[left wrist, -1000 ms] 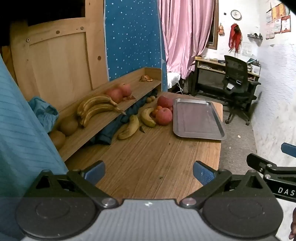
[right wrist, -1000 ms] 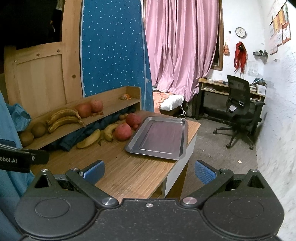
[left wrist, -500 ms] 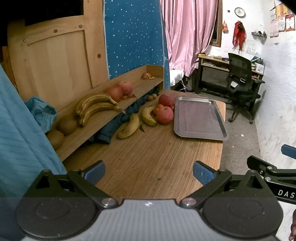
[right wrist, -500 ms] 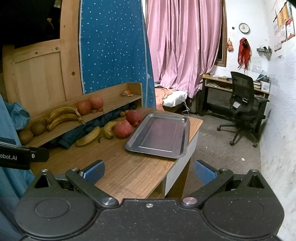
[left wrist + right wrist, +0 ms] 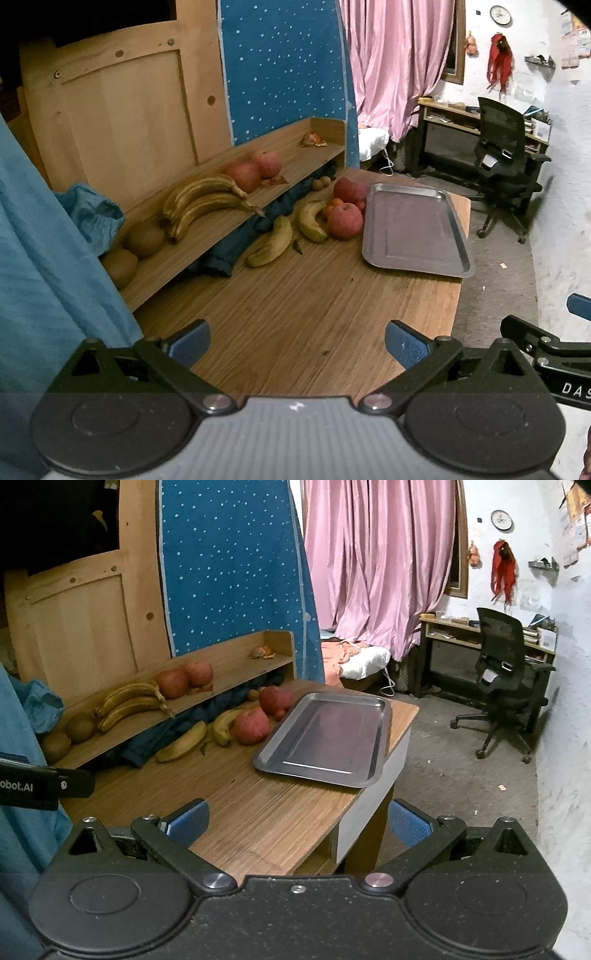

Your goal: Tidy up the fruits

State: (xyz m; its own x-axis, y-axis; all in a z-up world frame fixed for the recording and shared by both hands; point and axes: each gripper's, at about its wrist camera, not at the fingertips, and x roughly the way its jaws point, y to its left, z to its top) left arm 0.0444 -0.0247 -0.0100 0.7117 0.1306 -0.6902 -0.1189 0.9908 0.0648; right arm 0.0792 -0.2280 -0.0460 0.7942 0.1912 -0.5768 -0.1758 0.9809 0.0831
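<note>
My left claw (image 5: 297,341) hangs spread and empty, with the bananas (image 5: 271,243) and apples (image 5: 344,221) well ahead on the surface (image 5: 295,306). My right claw (image 5: 297,821) is spread too, with the empty metal tray (image 5: 325,738) ahead. I'd reach the left claw forward, straddling one loose banana across its middle.

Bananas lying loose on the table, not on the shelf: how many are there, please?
2. One banana lies nearer the camera, beside the dark cloth under the shelf. The other banana curves next to the red apple. More could be hidden under the shelf.
</note>
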